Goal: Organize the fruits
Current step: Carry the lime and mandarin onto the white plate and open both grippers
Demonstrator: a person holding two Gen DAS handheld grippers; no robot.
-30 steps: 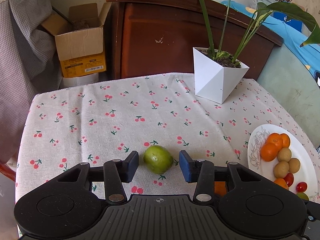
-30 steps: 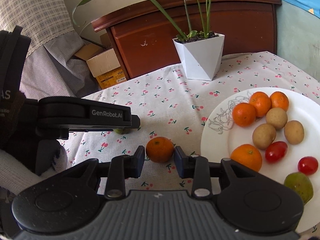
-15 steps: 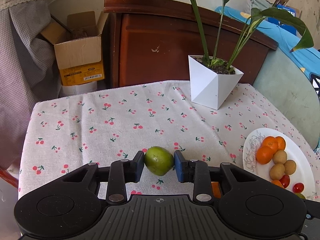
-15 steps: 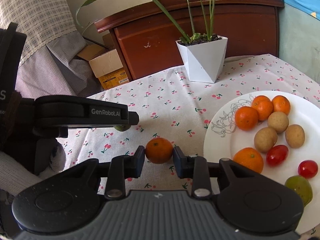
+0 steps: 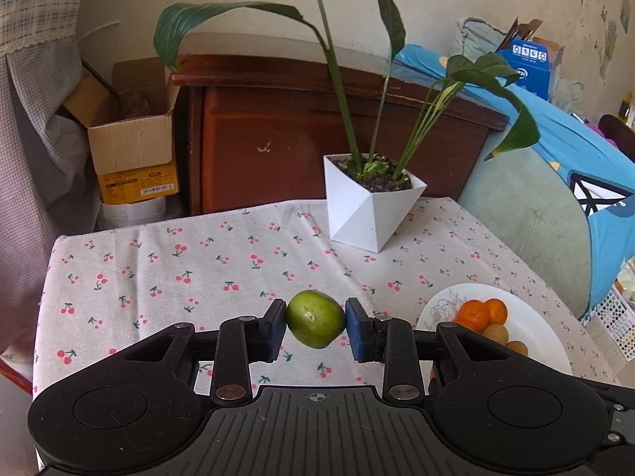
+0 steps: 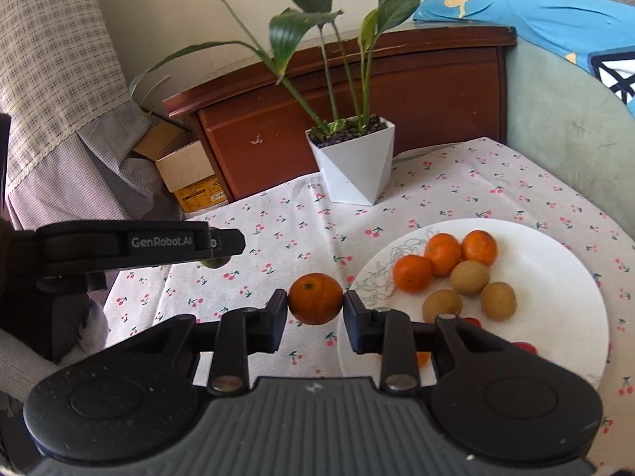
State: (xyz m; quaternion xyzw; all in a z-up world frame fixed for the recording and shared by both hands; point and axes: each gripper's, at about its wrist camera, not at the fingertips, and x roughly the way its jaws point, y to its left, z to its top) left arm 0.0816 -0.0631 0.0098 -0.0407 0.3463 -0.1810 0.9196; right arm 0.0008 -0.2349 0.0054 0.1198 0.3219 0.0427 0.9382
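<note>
Both fruits have just come up off the desk (image 5: 222, 254): the left tongs (image 5: 316, 324) are clamped on the green fruit (image 5: 316, 319), the right tongs (image 6: 315, 306) on a mandarin (image 6: 315, 304), ready for the plate (image 6: 555, 277) near the right edge. There I count three mandarins, three brown fruits and two partly hidden tomatoes.

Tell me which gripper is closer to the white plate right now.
Right. The right gripper, shut on the orange, sits at the white plate's left rim. The left gripper, holding the green fruit, is farther left, over the tablecloth.
</note>
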